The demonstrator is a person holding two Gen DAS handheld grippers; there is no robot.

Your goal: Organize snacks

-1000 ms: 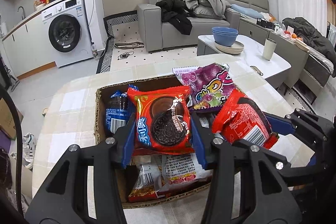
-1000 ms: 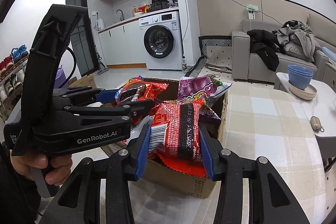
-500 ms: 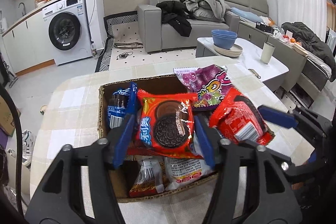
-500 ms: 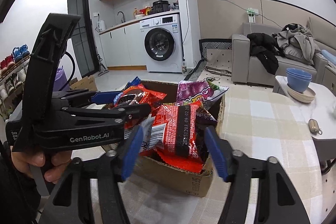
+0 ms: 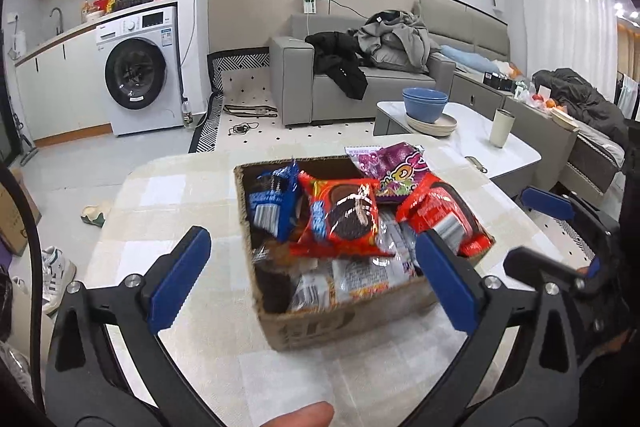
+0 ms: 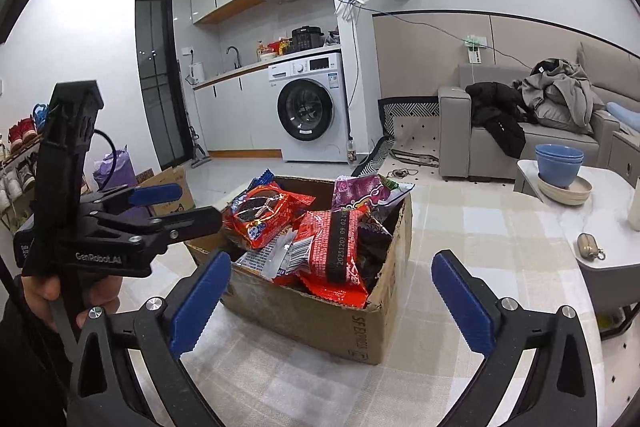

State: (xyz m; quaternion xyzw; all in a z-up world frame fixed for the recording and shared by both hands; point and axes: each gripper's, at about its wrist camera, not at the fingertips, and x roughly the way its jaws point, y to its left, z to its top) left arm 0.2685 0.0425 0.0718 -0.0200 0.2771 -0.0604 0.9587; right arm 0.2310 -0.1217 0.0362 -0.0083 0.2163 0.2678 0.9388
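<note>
crinkly foil snack packets (image 5: pixel 344 223) in cardboard box (image 5: pixel 320 327)

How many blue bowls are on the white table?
2. The blue bowls sit nested, one inside the other, on a beige plate on the white coffee table by the sofa. More could hide inside the stack.

We read "GenRobot.AI" on the left gripper (image 6: pixel 176 205), "SF EXPRESS", seemingly, on the cardboard box (image 6: pixel 356 331), and "20251203" on a red snack packet (image 6: pixel 340 247).
</note>
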